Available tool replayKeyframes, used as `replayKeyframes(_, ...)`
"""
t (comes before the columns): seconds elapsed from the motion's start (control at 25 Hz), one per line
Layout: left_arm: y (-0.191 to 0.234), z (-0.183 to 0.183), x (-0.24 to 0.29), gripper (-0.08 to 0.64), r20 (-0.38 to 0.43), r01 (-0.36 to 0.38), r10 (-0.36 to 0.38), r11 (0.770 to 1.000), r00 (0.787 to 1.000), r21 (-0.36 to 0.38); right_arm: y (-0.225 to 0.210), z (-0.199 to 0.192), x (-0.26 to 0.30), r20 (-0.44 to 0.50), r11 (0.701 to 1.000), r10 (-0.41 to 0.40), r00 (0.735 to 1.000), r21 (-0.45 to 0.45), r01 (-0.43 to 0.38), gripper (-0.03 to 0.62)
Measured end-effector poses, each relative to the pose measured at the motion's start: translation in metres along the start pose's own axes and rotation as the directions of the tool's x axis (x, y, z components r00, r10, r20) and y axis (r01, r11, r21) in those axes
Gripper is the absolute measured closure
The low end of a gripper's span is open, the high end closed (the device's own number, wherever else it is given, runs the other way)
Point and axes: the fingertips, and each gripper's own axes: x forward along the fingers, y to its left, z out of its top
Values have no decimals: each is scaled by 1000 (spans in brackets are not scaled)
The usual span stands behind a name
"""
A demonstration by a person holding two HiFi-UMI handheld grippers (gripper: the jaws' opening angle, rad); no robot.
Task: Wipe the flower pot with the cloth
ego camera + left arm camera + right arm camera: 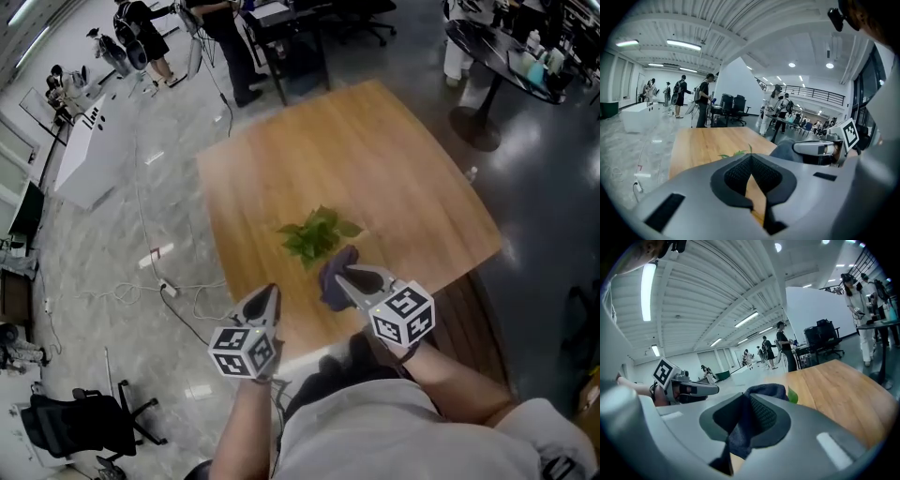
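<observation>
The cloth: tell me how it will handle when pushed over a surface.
Probably floppy: the cloth hangs in folds between the shut jaws of the right gripper and bunches above them. Likely light, as a small pinch holds it all. Its soft-looking surface should drag rather than slide.

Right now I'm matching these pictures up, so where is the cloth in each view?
Head view: cloth low centre, just below the plant.
Left gripper view: grey-blue lump right of centre, beyond the jaws.
Right gripper view: centre, pinched between the jaws.
Shared landmark: the plant's green leaves sit next to the cloth in all three views.
</observation>
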Motion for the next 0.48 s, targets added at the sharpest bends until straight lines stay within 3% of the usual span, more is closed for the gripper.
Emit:
replayKeyframes(0.2, 31, -10, 51, 554, -91, 17, -18, 1000, 996, -16, -32, -14, 25, -46, 998, -27, 999, 61, 30, 548)
replayKeyframes(0.48, 77, -33, 127, 554, -217, 51, -45, 998, 975, 22, -78, -35, 57, -101, 985, -90, 991, 138, 104, 548)
